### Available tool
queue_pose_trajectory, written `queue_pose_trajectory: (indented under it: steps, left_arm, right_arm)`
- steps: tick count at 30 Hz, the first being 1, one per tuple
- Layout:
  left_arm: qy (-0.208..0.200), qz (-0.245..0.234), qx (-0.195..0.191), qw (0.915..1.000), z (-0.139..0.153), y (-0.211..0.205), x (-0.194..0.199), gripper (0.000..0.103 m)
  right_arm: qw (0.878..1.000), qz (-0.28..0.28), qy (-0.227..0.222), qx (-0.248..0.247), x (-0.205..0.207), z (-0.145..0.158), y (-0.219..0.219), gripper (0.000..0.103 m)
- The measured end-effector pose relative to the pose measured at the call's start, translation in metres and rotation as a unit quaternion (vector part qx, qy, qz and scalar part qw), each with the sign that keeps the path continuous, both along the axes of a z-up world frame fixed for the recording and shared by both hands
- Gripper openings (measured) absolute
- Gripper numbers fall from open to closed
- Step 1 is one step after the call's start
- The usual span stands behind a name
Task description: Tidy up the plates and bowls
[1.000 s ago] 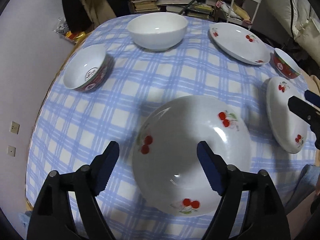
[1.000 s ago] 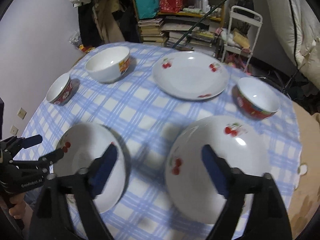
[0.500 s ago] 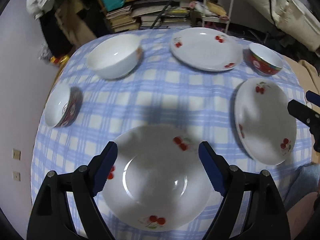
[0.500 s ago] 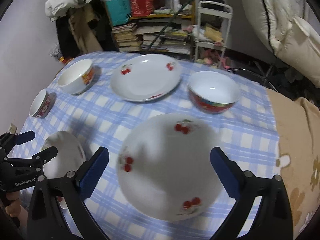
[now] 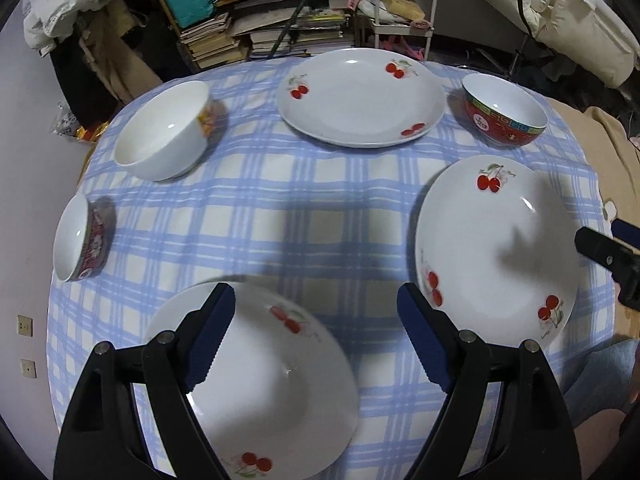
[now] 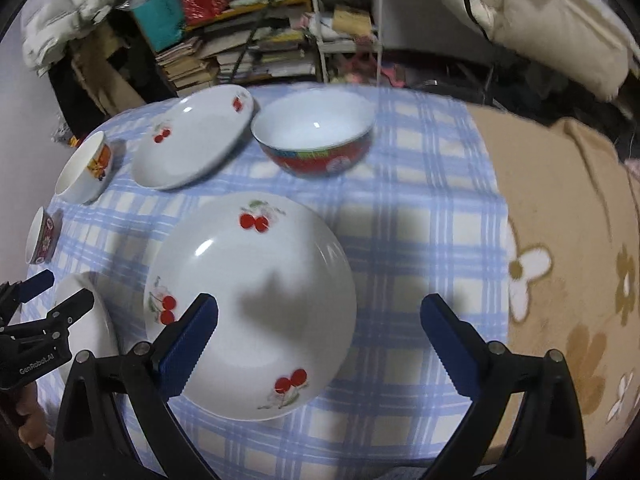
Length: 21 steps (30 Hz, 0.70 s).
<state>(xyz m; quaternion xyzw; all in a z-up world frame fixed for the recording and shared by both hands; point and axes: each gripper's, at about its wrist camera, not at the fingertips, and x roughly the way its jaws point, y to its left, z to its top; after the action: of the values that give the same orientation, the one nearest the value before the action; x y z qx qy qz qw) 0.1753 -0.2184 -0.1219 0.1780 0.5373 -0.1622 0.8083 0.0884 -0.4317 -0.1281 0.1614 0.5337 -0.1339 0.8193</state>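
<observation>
left wrist: empty red bowl [image 5: 505, 114]

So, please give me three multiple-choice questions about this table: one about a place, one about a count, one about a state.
1. Where is the red bowl?
A. right of the far plate
B. on a plate
C. on the floor

2. How many cherry plates are on the table?
A. two
B. three
C. five

3. How is the left gripper?
A. shut on a plate
B. shut on a bowl
C. open, holding nothing

Answers:
1 A: it stands on the cloth beside that plate.
2 B: one far, two near.
3 C: its jaws stand wide apart above the near plate.
</observation>
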Motion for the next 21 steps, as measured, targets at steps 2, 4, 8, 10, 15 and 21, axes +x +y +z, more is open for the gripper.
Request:
queue_pose_trajectory:
  steps: [2, 4, 8, 10, 15, 21]
  left_arm:
    - [0.008, -0.003, -0.002, 1.0, -0.004, -0.006, 0.001, 0.082]
    - [0.016, -0.005, -0.007, 0.9998, -0.009, -0.012, 0.002, 0.082]
    - [0.032, -0.011, -0.01, 0.9994, -0.019, -0.024, 0.004, 0.082]
    - [0.037, -0.019, -0.011, 0.9991, -0.024, -0.031, 0.004, 0.082]
    - [0.044, -0.032, -0.008, 0.9985, -0.036, -0.048, 0.005, 0.071]
    - [0.049, -0.025, -0.01, 0.9984, -0.046, -0.055, 0.012, 0.036]
  right_arm:
    - [1.0, -0.002, 0.003, 0.005, -0.001, -0.006, -0.003, 0.103]
    - [1.0, -0.006, 0.004, 0.017, -0.003, -0.012, -0.006, 0.103]
    - [0.999, -0.019, 0.004, 0.038, -0.008, -0.02, -0.014, 0.094]
    - [0.999, -0.023, 0.002, 0.046, -0.01, -0.024, -0.018, 0.092]
    - [0.996, -0.027, 0.004, 0.079, -0.009, -0.037, -0.026, 0.065]
    - [0.995, -0.025, 0.003, 0.096, -0.006, -0.044, -0.028, 0.025]
